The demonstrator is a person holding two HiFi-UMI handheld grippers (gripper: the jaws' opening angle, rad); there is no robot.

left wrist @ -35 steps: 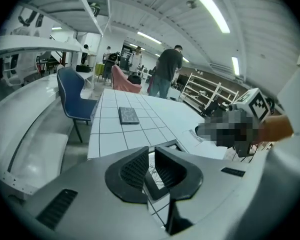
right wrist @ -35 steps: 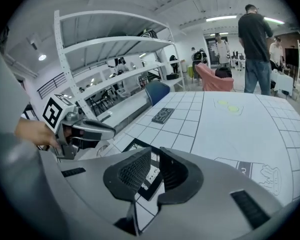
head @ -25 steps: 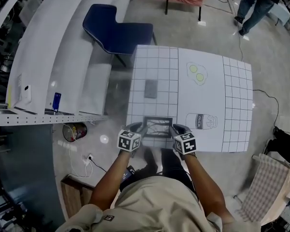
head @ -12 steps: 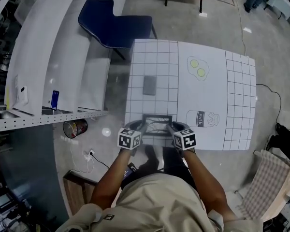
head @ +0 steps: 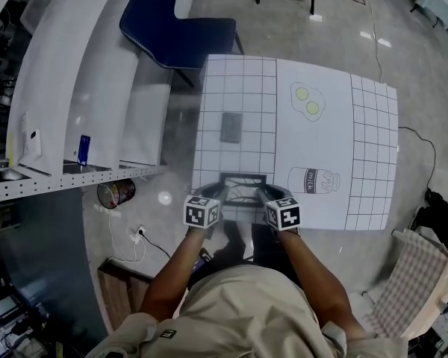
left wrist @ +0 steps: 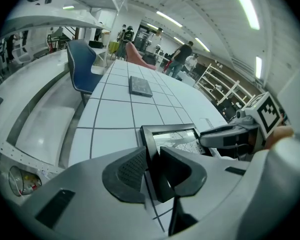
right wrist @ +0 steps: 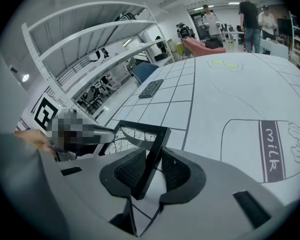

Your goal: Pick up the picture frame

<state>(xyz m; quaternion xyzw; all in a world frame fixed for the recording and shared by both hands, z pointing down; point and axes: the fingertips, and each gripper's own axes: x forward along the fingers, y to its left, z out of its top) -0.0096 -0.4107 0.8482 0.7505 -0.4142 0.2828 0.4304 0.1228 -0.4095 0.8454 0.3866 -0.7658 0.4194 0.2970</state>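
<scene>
Picture frame: flat-looking at the near edge of the table, straight ahead of me. Left claw has just been closing, narrow now, pads on the frame's left bar. Right claw clamps the right bar, which sits slanted between its pads. Printed milk carton just right of the frame. Grey slab farther off. Blue chair past the far-left corner.

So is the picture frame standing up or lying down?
Lying down: the picture frame shows its whole face upward on the table.
</scene>
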